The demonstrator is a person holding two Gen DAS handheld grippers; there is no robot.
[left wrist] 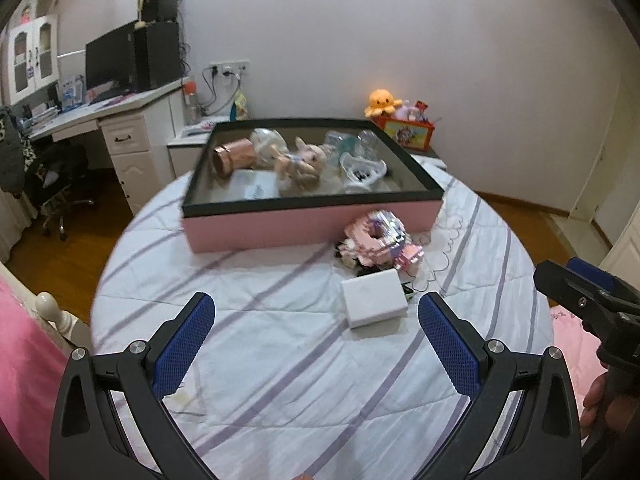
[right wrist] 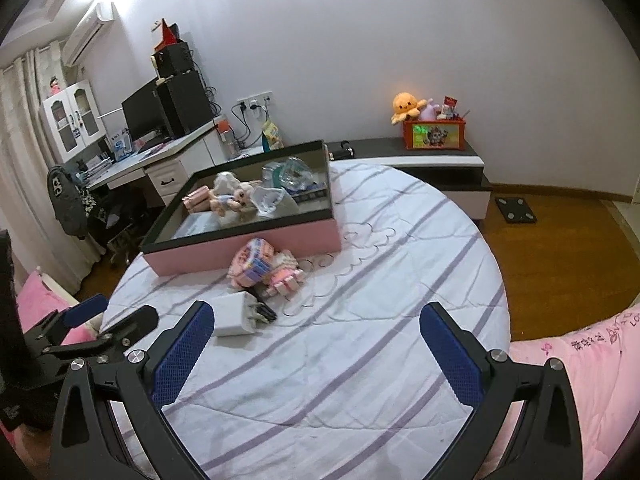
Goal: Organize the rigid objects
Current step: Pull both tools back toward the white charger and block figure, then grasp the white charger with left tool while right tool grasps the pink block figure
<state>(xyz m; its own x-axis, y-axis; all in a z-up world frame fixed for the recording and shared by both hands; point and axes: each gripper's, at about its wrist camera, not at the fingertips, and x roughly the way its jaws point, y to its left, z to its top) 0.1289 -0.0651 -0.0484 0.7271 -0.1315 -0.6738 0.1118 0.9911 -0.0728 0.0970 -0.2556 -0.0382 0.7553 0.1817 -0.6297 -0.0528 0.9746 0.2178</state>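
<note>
Pink box [left wrist: 312, 228] at the bed's [left wrist: 280, 380] far edge already holds several toys. I judge two left: block toy [left wrist: 380, 244] and white charger [left wrist: 374, 298], mid-bed. My left gripper [left wrist: 316, 348] and right gripper [right wrist: 316, 354] hover, fingers apart, empty.

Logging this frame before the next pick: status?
Left tool open, empty; right tool open, empty. White box and pink block model on bed, outside pink storage box. Nothing blocking the approach.
</note>
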